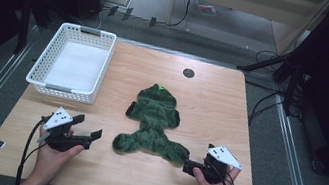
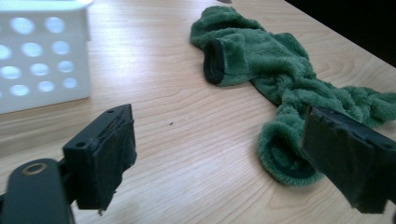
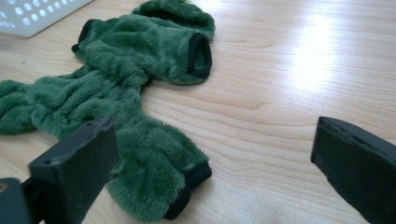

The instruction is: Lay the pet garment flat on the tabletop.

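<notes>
A green plush garment (image 1: 153, 123) with black-trimmed cuffs lies flat near the middle of the wooden table (image 1: 211, 105), its hood end pointing away from the person and its two lower legs spread toward the near edge; a white perforated basket (image 1: 72, 62) sits well to the left of the garment at the table's far-left corner, with bare wood between them; a small dark round disc (image 1: 188, 73) is set in the tabletop beyond the garment's hood; bare wood also runs along the garment's right side out to the table's right edge. The left gripper (image 1: 86, 128), held in the left hand (image 1: 58, 148), rests just left of the garment's near-left leg with its jaws spread wide and nothing between them; the right gripper (image 1: 189, 167), held in the right hand (image 1: 211, 179), sits close against the near-right leg. The left gripper view shows the hollow black-lined cuff of the near-left leg (image 2: 285, 156) beside the right-hand jaw, apart from it; the right gripper view shows its jaws wide apart and empty, with the near-right leg's cuff (image 3: 184, 186) lying just past the left-hand jaw, and glare on the wood to the garment's right.
</notes>
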The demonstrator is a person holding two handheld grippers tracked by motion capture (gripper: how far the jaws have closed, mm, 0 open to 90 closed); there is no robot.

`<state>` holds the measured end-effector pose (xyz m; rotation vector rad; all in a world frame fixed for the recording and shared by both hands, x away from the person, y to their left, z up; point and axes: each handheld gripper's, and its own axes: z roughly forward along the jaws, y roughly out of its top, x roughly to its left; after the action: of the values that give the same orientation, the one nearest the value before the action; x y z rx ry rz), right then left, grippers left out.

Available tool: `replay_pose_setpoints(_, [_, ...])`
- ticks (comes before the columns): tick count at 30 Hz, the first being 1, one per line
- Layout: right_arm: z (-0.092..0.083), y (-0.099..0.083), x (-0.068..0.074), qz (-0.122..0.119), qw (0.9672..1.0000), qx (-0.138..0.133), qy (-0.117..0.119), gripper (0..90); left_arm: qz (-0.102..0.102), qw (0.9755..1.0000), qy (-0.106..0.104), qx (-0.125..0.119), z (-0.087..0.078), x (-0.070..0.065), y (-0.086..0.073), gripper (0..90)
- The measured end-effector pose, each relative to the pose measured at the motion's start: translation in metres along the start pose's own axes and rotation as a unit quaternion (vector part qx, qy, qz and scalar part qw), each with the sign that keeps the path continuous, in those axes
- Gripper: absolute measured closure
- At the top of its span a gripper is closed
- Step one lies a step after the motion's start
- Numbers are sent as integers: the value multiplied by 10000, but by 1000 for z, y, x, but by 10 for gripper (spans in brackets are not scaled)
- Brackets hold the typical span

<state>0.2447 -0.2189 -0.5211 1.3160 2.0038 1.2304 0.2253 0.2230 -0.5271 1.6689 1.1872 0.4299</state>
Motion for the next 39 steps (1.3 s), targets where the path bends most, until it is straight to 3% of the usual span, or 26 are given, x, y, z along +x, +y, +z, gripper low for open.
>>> replay_pose_setpoints(6, [-5,-1,-5,-13,10000,0,-95,0,-49,10000,8,-38,-16,18,-2,2])
replay_pose_setpoints(9, [-8,-2,-9,18,9999,19,-120,0,-12,9998,169,-127,-26,28,-3,2])
replay_pose_setpoints(17, [-21,-8,-24,30,9998,21,-184,0,-177,9984,529,-79,-48,58,-13,2])
replay_pose_setpoints(22, [-28,-12,-39,229,9992,-12,-340,0,-114,9967,798,88,-55,69,-20,2])
replay_pose_setpoints(32, [-41,-30,-66,363,9976,149,-572,0,-314,9937,1073,111,-76,94,-30,2])
replay_pose_setpoints(39, [-50,-45,-82,481,9962,263,-683,0,-485,9896,1353,42,-96,117,-37,2])
